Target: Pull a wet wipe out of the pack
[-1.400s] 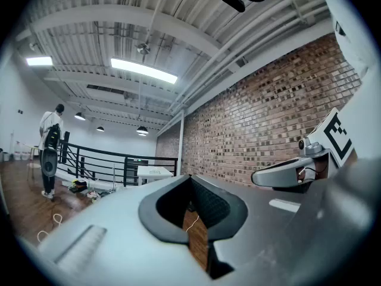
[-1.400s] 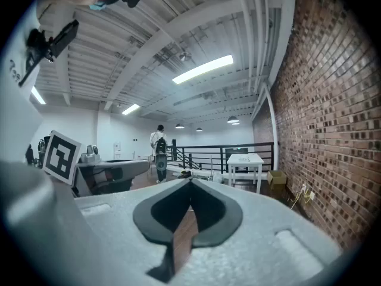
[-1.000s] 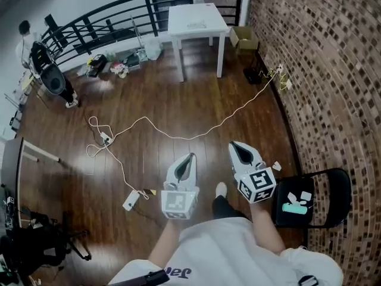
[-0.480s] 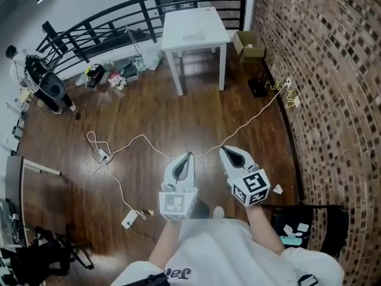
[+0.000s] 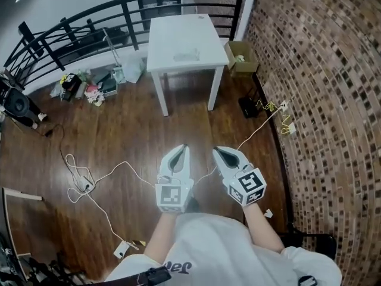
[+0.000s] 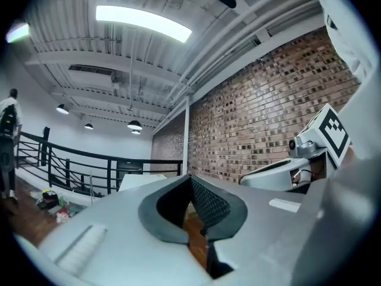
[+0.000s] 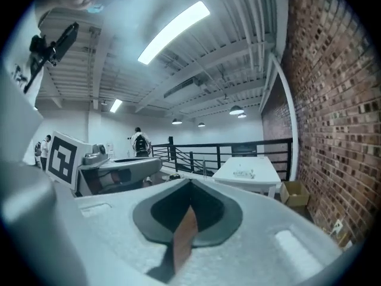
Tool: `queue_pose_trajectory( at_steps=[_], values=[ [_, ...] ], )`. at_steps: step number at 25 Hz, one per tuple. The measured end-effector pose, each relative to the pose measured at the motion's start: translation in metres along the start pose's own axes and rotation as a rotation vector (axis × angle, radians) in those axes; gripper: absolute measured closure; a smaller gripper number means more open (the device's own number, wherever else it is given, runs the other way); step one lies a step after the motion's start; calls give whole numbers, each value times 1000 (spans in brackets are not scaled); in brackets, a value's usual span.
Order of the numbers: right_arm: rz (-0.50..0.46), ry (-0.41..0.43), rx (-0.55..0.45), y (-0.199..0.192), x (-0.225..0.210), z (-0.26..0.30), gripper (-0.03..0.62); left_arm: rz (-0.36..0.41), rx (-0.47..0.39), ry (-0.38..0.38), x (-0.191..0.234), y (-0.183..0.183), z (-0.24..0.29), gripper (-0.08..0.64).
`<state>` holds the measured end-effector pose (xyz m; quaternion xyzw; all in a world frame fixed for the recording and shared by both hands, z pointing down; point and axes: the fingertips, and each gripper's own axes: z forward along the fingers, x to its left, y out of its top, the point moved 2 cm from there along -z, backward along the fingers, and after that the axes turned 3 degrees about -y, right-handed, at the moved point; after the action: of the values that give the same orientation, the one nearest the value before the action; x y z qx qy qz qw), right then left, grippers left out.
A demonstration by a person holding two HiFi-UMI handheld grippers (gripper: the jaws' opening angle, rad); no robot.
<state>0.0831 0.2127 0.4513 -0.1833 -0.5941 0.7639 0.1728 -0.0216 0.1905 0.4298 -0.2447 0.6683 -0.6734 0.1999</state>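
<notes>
Brickwork rises to the right of the two hand-held tools, with wooden floor spread beneath them. A white table stands well ahead of both, the wet wipe pack lying on its top. The left gripper and right gripper, side by side, are clenched empty, jaws together.

Open wooden floor ahead, white table beyond, brick wall right.
</notes>
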Motion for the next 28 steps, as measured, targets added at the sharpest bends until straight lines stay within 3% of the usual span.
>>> queue_pose_trajectory(
  at_steps=[4, 9, 18, 28],
  values=[
    [-47, -85, -108, 61, -45, 74, 601, 34, -43, 3, 74, 26, 68, 545],
    [-48, -154, -141, 83, -85, 132, 601, 26, -41, 39, 127, 19, 122, 545],
    [-7, -87, -123, 87, -166, 280, 601, 26, 30, 106, 217, -12, 243, 545],
    [4, 12, -155, 155, -333, 472, 601, 38, 16, 172, 307, -1, 456, 545]
  ],
)
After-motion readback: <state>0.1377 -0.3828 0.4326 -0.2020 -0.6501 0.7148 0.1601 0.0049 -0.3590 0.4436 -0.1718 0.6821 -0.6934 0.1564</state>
